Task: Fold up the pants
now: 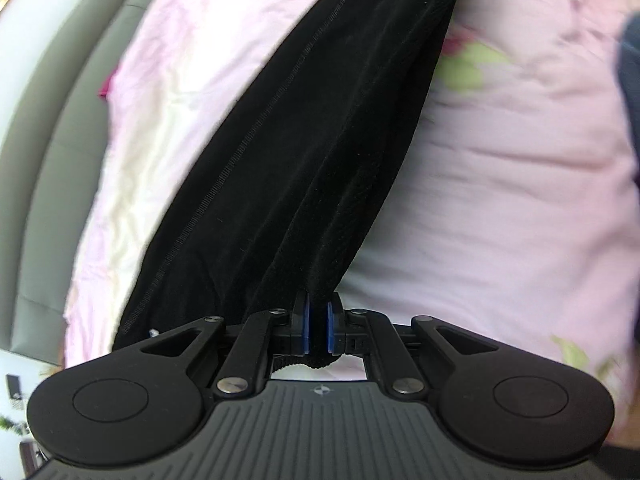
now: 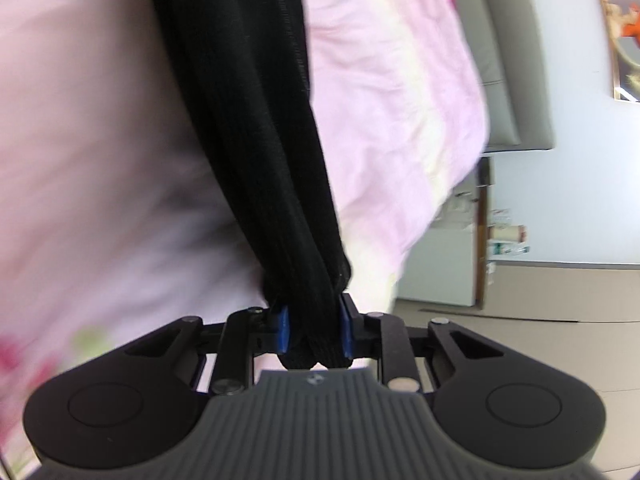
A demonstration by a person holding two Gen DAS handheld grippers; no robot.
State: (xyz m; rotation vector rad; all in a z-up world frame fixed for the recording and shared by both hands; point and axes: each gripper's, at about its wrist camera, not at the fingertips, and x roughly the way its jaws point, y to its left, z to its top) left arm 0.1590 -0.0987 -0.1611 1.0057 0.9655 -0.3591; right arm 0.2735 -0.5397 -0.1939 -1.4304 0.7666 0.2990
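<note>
Black pants (image 1: pixel 304 152) pinched between blue pads of left gripper (image 1: pixel 318 326) and right gripper (image 2: pixel 314 330), fabric running from fingers toward frame top over pink bedding (image 1: pixel 500 200).

Black pants (image 1: pixel 304 152) run off the top edge in both views, far end unseen. Pink bedding (image 1: pixel 500 184) w/ flower print is motion-blurred. Dark blue-grey thing (image 1: pixel 630 72) cut off at right edge, can't ID.

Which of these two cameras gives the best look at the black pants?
The left wrist view: the black fabric pants spread wide, seam visible, above the pink bedspread. The right wrist view shows them bunched into a narrow rope, pinched in the right claw.
</note>
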